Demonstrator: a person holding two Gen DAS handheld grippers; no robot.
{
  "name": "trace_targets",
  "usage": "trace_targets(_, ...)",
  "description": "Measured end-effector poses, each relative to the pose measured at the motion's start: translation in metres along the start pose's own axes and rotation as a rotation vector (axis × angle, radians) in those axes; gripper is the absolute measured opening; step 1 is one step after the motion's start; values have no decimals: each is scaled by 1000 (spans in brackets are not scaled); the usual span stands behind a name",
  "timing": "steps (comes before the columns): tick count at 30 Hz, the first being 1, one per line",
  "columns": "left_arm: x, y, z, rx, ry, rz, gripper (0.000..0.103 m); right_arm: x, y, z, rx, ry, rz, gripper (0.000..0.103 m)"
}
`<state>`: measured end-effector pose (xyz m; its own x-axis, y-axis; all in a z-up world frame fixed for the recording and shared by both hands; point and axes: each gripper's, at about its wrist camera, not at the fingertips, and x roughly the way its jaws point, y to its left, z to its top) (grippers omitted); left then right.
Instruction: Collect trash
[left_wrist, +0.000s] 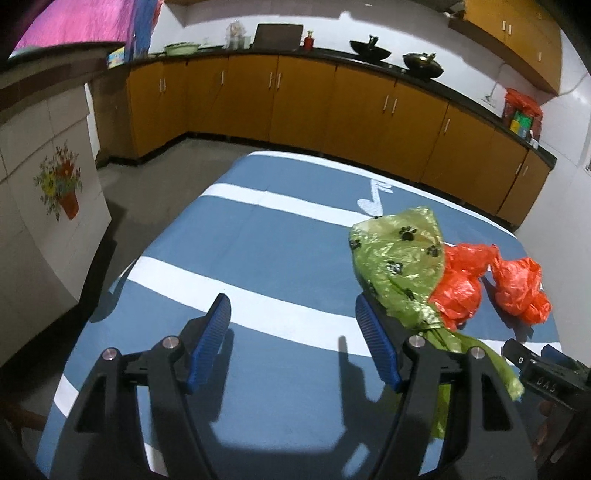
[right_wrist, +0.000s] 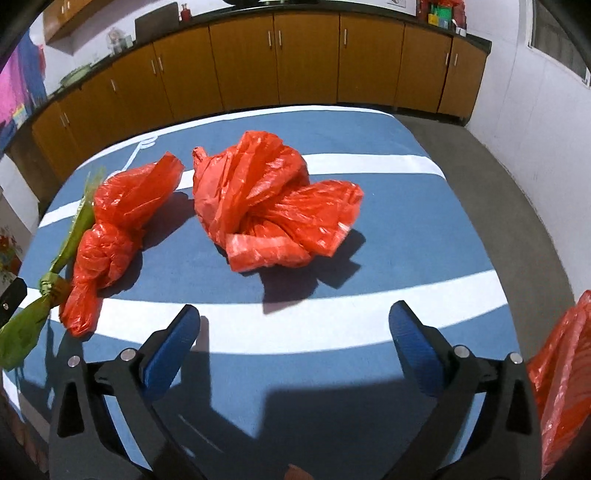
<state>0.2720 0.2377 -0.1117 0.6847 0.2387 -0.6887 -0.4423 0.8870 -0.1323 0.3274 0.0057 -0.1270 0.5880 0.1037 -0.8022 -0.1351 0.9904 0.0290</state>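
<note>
The left gripper (left_wrist: 293, 343) is hovering over the blue-and-white striped table (left_wrist: 258, 251) with its fingers spread wide, gripping nothing. Just right of it, the green paw-print bag (left_wrist: 397, 258) is lying knotted on the table, its tail running behind the gripper's right finger; whether they touch is unclear. Right of the green bag and touching it, a long knotted red bag (right_wrist: 110, 232) is lying. Further right, a little apart, a crumpled red bag (right_wrist: 266, 199) is sitting near the table's middle. The right gripper (right_wrist: 295, 332) is hanging on the near side of that bag, fingers wide apart and empty. At the right edge another red bag (right_wrist: 561, 380) is showing.
</note>
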Motion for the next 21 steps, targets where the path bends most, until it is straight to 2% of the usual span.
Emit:
trace_targets(6,7,0,-1,-18,39,17,69,3,7,2,-12,8,-22,101)
trace_targets(21,8,1,-2,-26,44,33,70,3,8,2,-12,9,-22,101)
